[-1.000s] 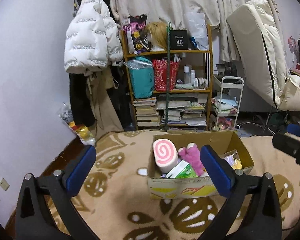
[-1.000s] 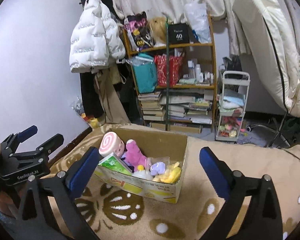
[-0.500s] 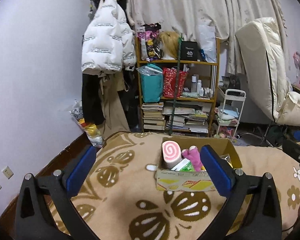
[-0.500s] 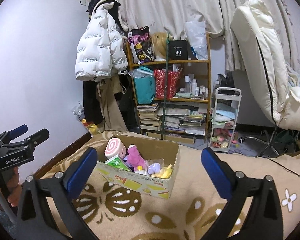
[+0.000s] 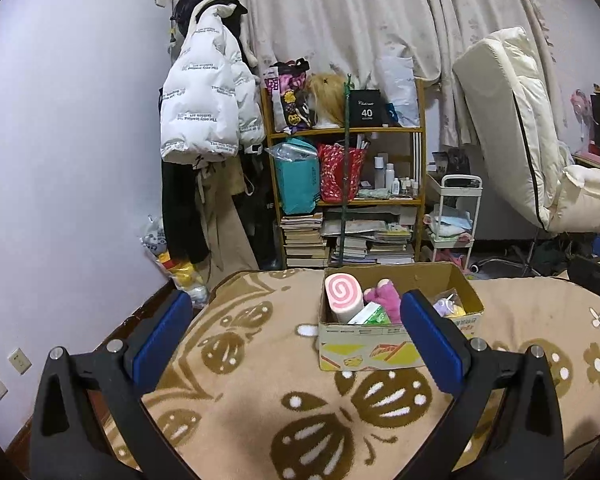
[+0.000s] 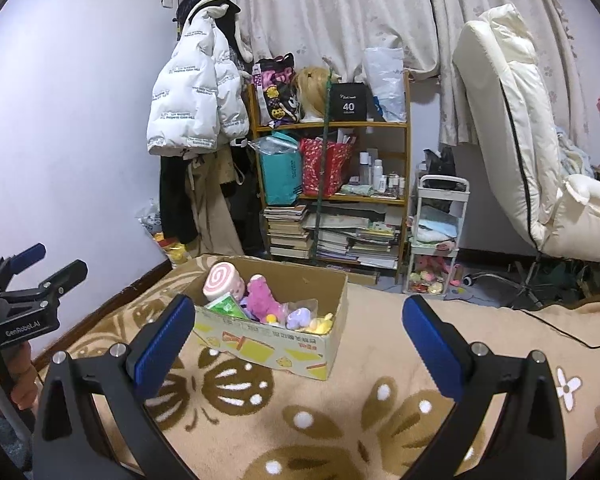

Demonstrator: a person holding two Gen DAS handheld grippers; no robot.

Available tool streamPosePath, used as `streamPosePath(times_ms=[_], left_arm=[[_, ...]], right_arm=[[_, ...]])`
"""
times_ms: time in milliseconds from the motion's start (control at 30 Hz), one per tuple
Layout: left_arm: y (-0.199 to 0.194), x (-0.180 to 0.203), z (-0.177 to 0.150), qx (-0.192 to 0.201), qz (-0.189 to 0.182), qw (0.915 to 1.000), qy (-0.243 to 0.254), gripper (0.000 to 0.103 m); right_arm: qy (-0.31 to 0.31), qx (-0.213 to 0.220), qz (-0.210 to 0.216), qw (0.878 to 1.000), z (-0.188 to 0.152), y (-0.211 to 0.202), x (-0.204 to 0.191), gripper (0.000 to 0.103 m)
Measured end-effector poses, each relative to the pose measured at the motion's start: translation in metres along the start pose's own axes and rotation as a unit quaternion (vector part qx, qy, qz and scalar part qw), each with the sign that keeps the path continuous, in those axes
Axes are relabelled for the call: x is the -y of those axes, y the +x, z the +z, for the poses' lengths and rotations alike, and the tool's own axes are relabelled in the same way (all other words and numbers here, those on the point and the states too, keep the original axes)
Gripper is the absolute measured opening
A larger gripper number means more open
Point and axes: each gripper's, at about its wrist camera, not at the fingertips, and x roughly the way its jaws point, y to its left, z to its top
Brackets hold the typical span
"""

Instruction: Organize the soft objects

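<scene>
Pink-swirl roll (image 5: 342,295), tan-and-brown flowered blanket (image 5: 260,412)

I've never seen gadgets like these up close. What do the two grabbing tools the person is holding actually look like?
Both are alike. The left gripper and the right gripper each have two black, angular plastic arms with silver bolts, ending in jaws lined with flat blue pads. In the right wrist view the left gripper shows from the side, with white "GenRobot.AI" lettering on its black body. No cables or sleeves show.

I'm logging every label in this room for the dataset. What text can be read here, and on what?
"40": black box on the top shelf.
"GenRobot.AI": left gripper, seen from the right wrist.
White jacket: repeated print, mirrored, too blurred to read.
Cardboard box: red print, too small.
</scene>
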Motion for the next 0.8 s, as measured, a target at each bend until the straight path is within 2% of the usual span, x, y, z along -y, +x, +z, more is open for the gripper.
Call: streamPosePath(times_ms=[133, 800], left_arm=[[0.003, 0.0, -0.005, -0.003, -0.007, 0.9999, -0.006, 0.102], [0.033, 0.013, -0.024, -0.029, 0.003, 0.9995, 0.011, 0.102]], right_arm=[[-0.001, -0.006, 0.003, 1.0, -0.001, 0.004, 0.002, 0.103], [0.023, -0.024, 0.001, 0.999, -0.013, 0.029, 0.014, 0.103]])
